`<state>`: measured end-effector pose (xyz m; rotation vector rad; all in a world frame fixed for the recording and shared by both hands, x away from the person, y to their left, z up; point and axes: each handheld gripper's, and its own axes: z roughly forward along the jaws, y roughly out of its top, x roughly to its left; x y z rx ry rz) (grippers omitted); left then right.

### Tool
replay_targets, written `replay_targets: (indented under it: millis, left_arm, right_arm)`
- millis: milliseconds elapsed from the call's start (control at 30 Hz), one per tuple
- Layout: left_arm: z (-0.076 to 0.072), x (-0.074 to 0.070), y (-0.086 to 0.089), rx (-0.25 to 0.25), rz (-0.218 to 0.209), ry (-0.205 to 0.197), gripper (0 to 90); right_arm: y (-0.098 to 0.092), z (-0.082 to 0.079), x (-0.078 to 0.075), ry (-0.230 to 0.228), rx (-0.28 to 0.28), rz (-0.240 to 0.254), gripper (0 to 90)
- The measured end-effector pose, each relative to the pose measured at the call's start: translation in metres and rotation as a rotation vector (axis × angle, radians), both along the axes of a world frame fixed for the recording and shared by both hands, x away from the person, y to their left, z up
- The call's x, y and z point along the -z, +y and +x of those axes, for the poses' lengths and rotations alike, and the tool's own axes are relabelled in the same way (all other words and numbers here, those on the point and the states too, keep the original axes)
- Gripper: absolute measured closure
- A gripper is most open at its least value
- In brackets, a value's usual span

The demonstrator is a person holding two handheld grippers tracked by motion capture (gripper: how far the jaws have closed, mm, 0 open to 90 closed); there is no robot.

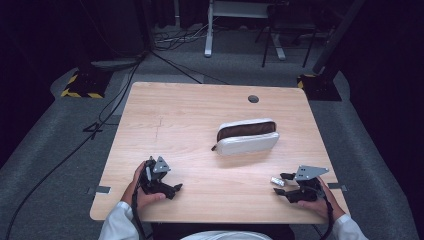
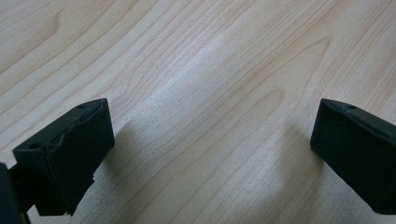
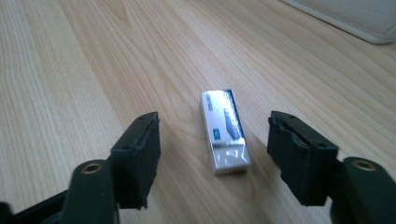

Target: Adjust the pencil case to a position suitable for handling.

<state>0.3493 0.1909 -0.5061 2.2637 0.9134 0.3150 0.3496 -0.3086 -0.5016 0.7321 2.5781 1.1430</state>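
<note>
A small flat white packet (image 3: 223, 122) with a blue printed face lies on the wooden table (image 1: 190, 110) near its front right. My right gripper (image 3: 215, 140) rests low over the table with one jaw on each side of the packet; the pads stand apart from it, so it is open. In the high view the packet (image 1: 277, 181) sits just at the tips of the right gripper (image 1: 283, 186). My left gripper (image 1: 167, 182) lies near the front left edge, open (image 2: 212, 140), with bare wood between its jaws.
A white zip pouch (image 1: 247, 136) with a brown inside lies open in the middle of the table; its edge shows at the top right of the right gripper view (image 3: 355, 16). A round cable hole (image 1: 253, 99) is near the far edge.
</note>
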Motion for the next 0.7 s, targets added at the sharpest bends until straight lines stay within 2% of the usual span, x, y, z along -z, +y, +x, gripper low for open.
replay_targets:
  millis: [233, 433, 700]
  left_arm:
    - [0.0001, 0.0000, 0.0000, 0.001, 0.001, -0.001, 0.2]
    - [0.0003, -0.0002, 0.0004, 0.004, 0.007, -0.005, 0.2]
    - [0.0003, -0.0002, 0.0003, 0.004, 0.006, -0.005, 0.2]
  right_arm:
    - [0.0015, 0.0007, -0.0002, -0.013, -0.004, 0.013, 59.2]
    - [0.0001, 0.0001, 0.0000, -0.015, -0.005, 0.020, 69.8]
    - [-0.0003, -0.0008, 0.0003, -0.021, -0.006, 0.025, 73.4]
